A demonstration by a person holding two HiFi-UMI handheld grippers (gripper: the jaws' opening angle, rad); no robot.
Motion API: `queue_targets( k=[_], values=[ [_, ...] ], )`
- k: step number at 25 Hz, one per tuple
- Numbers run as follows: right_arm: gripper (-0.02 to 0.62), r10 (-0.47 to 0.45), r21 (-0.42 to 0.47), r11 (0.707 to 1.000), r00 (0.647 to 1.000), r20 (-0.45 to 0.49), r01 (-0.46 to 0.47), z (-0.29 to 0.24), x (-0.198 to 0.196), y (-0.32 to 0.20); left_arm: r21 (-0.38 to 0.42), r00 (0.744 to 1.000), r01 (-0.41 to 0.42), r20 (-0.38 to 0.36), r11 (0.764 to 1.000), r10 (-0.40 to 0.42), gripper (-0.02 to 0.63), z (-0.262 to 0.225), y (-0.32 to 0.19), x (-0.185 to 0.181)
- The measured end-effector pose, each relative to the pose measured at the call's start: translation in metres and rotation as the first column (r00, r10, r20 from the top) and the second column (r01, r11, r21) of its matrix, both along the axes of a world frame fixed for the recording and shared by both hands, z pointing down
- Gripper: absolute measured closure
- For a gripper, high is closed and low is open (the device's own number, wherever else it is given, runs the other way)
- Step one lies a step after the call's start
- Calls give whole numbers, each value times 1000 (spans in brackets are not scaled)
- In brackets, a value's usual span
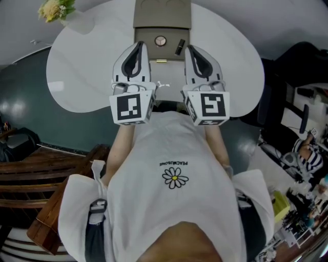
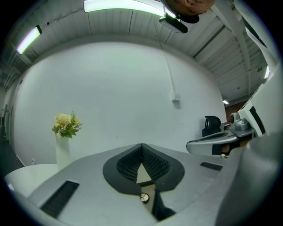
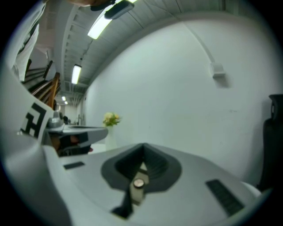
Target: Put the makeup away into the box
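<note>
On the white table [image 1: 87, 77] stands a tan box [image 1: 148, 43] with its lid [image 1: 162, 13] raised. Inside lie a round compact [image 1: 160, 41] and a dark slim tube [image 1: 180, 46]. My left gripper [image 1: 139, 47] and right gripper [image 1: 190, 49] hover side by side at the box's near edge, both shut and holding nothing. In the left gripper view the pads meet at the left gripper's tip [image 2: 142, 148], with the compact [image 2: 144, 198] showing below them. The right gripper view shows the same: the right gripper's jaws are together [image 3: 143, 148] above the compact [image 3: 139, 183].
A white vase of yellow flowers [image 1: 54, 9] stands at the table's far left. A black chair [image 1: 302, 61] sits to the right, wooden steps [image 1: 31, 169] to the lower left, and a cluttered desk [image 1: 302, 204] at the lower right. A white wall lies beyond the table.
</note>
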State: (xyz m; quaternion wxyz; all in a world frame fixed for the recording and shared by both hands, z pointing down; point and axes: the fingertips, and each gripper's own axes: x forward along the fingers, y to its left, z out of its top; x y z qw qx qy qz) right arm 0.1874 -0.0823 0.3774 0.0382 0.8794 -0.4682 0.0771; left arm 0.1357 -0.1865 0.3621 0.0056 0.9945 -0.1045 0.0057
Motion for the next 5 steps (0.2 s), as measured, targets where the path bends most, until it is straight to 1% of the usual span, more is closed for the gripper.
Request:
queue_targets(
  k=[2,5],
  values=[
    [566,1,-6,1000,1000,4,-1,3,1,-2,-13,1000,4,-6,1000,-5,588,1,-3,1],
    [566,6,-15,1000,1000,9,-6,8,1,-6,-4,1000,2,7,1000,-2,588,5,-10,3]
  ],
)
